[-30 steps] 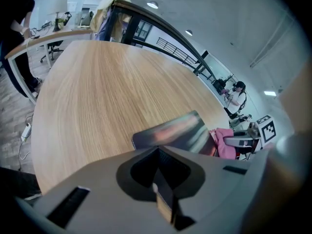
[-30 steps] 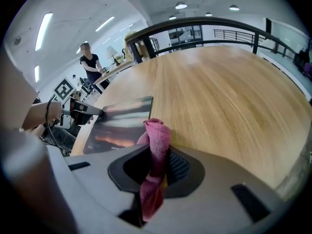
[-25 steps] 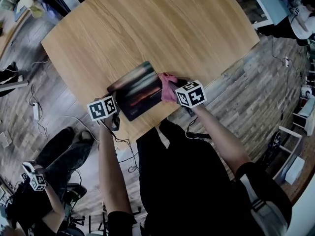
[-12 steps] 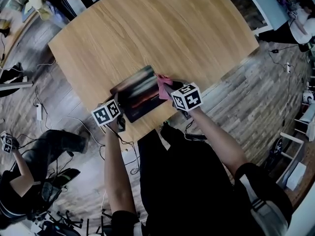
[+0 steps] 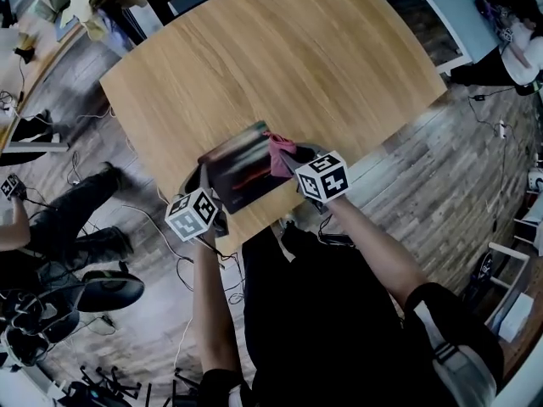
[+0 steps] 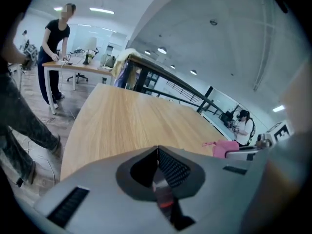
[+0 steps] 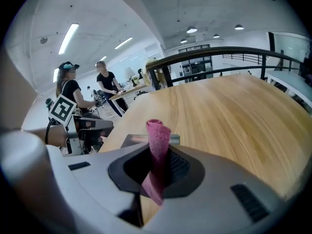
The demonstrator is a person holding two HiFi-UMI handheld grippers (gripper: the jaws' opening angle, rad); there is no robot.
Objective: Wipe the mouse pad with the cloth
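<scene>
Pink terry cloth (image 7: 158, 135), pinched in the right gripper (image 7: 157, 162), sits on the dark rectangular mouse pad (image 5: 242, 172) near the wooden table (image 5: 280, 58) edge, while the left gripper (image 6: 157, 155), jaws together, seemingly clamps its corner: mid-wipe, next likely a pressed leftward sweep.

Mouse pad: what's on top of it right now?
The pink cloth, pinched in the right hand-held gripper, lies over the right edge of the mouse pad. The pad surface beneath the cloth is covered; the rest is visible.
</scene>
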